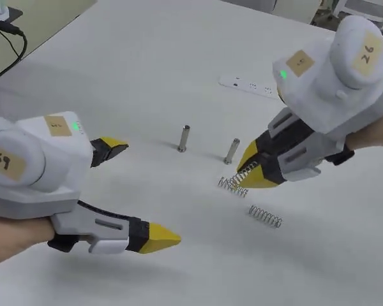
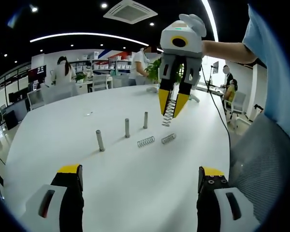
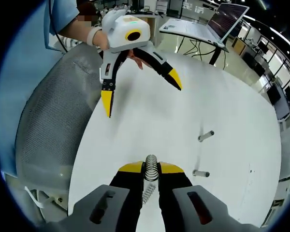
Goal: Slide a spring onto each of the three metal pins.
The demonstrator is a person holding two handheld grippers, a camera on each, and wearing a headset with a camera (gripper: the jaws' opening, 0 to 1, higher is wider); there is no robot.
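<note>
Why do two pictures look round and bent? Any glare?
Left gripper view: fisheye lens curves the table, ceiling lights glare. Right gripper view: same curving, gripped spring sharp. Head view: undistorted, soft even light, faint shadows beside the pins.

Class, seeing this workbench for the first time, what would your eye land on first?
The yellow-tipped right gripper is shut on a coiled wire spring above the white table. Under it lie two loose coiled springs beside upright metal pins, all bare. The left gripper hangs open nearby.

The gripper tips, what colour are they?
Yellow, on the open left gripper and the right gripper holding a spring; clearest in the head view.
</note>
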